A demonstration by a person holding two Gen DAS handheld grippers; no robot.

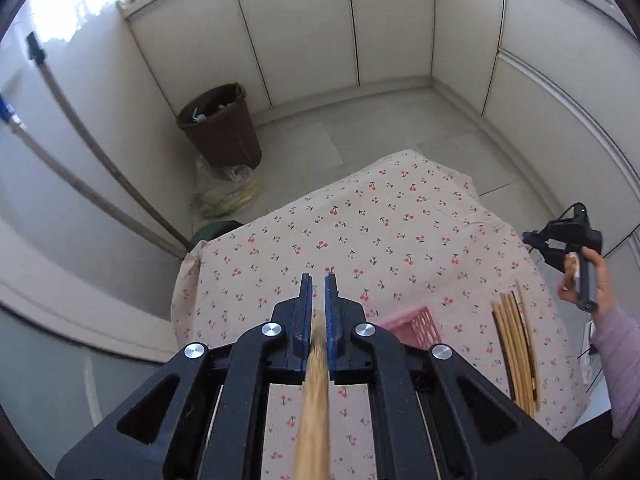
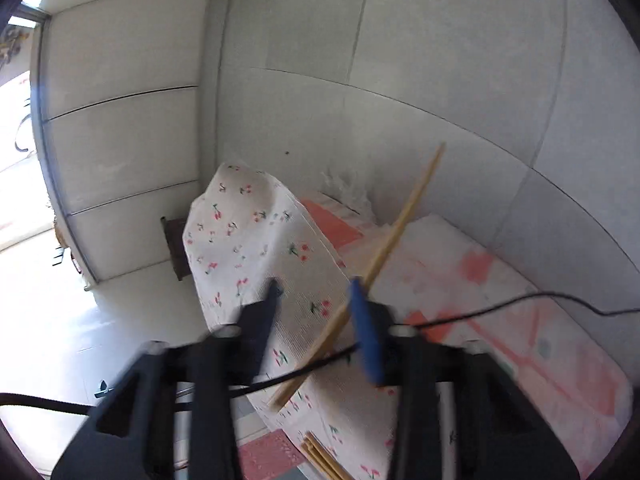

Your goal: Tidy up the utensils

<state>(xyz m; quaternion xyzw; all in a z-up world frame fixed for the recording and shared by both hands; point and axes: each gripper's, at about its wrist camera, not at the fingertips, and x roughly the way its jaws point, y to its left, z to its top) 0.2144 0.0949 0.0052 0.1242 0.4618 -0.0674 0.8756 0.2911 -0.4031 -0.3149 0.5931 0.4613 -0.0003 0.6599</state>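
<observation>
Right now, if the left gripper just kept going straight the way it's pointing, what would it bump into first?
Probably the cherry-print tablecloth. The left gripper, shut on a wooden chopstick, points forward and down at the bare cloth, with nothing in between. The pink basket and chopstick bundle lie off to its right. Depth is hard to judge.

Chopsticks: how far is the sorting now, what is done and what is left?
Done: nothing provable; the pink basket hides its inside. In hand: the left gripper has its jaws shut on a light chopstick; a second chopstick leans on the open right gripper. Left: the bundle lying on the tablecloth.
</observation>
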